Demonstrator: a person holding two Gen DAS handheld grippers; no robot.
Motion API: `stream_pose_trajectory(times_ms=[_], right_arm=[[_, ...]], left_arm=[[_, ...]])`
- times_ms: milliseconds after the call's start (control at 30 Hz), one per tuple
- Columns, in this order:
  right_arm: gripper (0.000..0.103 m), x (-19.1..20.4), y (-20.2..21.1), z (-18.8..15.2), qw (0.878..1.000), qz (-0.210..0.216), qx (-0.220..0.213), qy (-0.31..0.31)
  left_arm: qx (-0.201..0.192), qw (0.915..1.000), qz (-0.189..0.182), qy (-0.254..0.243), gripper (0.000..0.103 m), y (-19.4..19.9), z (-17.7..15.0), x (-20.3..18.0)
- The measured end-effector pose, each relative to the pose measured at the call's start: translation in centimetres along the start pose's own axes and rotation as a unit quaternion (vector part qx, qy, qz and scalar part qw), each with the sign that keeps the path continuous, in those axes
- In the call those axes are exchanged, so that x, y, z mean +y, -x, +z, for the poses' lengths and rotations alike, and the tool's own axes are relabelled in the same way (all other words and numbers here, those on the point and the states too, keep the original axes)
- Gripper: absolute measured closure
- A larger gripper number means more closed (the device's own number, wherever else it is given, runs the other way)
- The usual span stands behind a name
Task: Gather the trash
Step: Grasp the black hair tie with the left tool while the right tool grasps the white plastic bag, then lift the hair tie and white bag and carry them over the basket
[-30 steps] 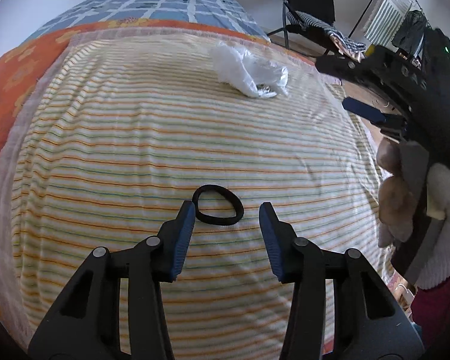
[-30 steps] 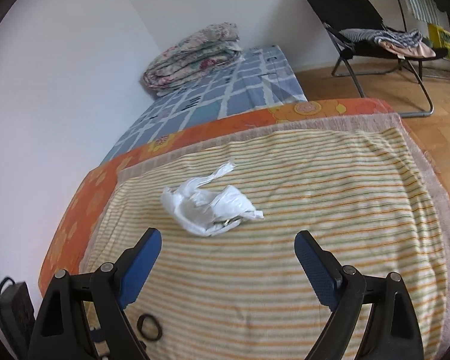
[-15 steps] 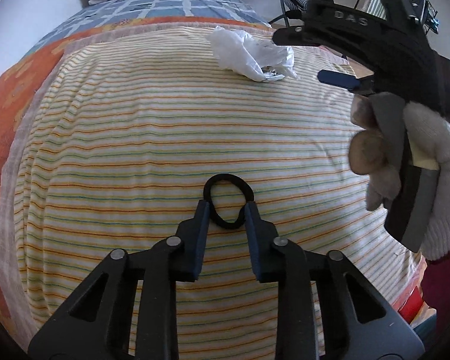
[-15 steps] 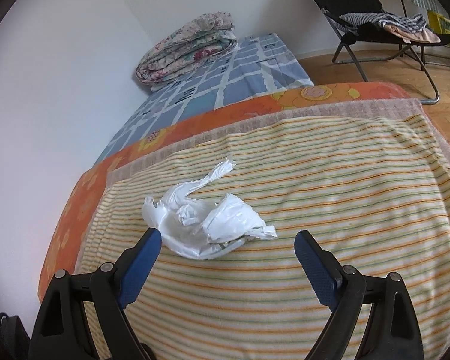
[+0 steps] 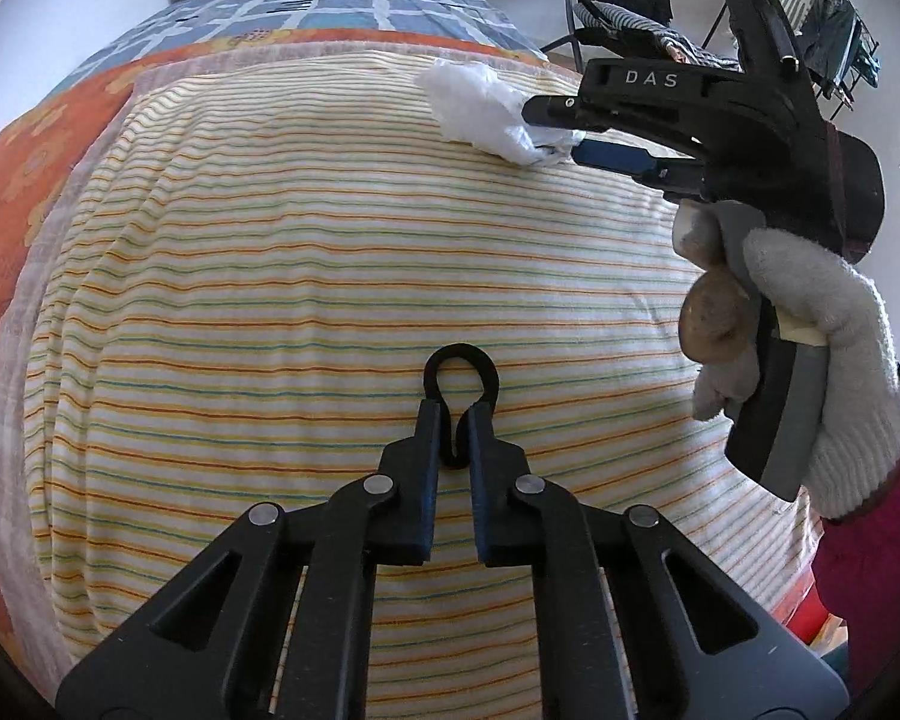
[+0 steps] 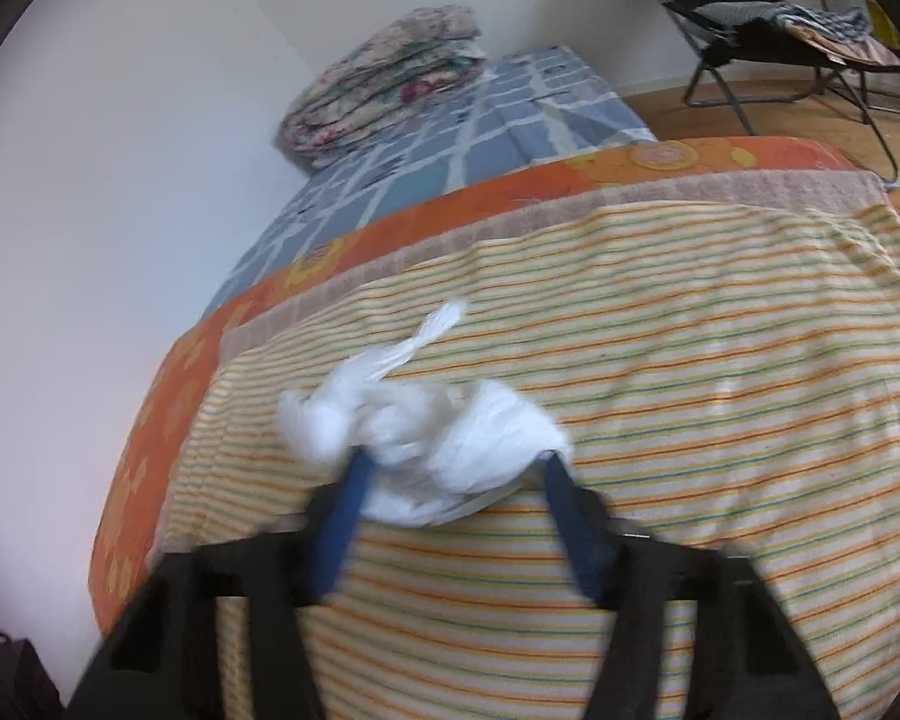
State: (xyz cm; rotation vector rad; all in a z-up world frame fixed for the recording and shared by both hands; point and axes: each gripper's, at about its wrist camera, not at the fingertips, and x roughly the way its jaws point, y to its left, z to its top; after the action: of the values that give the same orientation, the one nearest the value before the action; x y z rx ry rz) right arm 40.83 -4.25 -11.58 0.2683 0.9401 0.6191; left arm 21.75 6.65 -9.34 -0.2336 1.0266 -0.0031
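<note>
1. A second ago the left tongs were open wide, one finger on each side of the black band. Now they have squeezed in and pinch the near end of the band. The band is bent into a thin loop that sticks out past the tips.
2. So the band looks caught. I think it is ready to be lifted off the bed.
3. A second ago the right tongs were well back from the white bag. Now they have come right up to it, with a blue finger on each side.
4. The right tongs are open and have not closed on the bag, so that grab is yet to be done. This picture is blurry, so I cannot tell if the fingers touch the bag.
5. The band is thin, dark and bendy. It lies on the striped sheet, near the front.
6. The bag is white, soft and all crumpled, with one twisted end poking up. It lies farther up the same sheet, well apart from the band.
</note>
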Motion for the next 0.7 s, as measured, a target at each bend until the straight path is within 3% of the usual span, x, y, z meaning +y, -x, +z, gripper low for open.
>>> stream_pose_trajectory(times_ms=[100,333,700], right_arm=[[0.061,0.6,0.5,-0.1,1.0,-0.009,0.0,0.015],[0.064,1.3,3.3,0.0,0.999,-0.027,-0.018,0.039],[0.064,3.9,12.8,-0.7,0.992,-0.04,-0.057,0.105]], left_arm=[[-0.004,1.0,-0.001,0.002,0.096,0.5,0.1,-0.1],[-0.024,0.9997,0.0,-0.004,0.097,2.6,0.6,-0.5],[-0.059,0.9979,-0.006,-0.024,0.097,7.3,0.2,-1.9]])
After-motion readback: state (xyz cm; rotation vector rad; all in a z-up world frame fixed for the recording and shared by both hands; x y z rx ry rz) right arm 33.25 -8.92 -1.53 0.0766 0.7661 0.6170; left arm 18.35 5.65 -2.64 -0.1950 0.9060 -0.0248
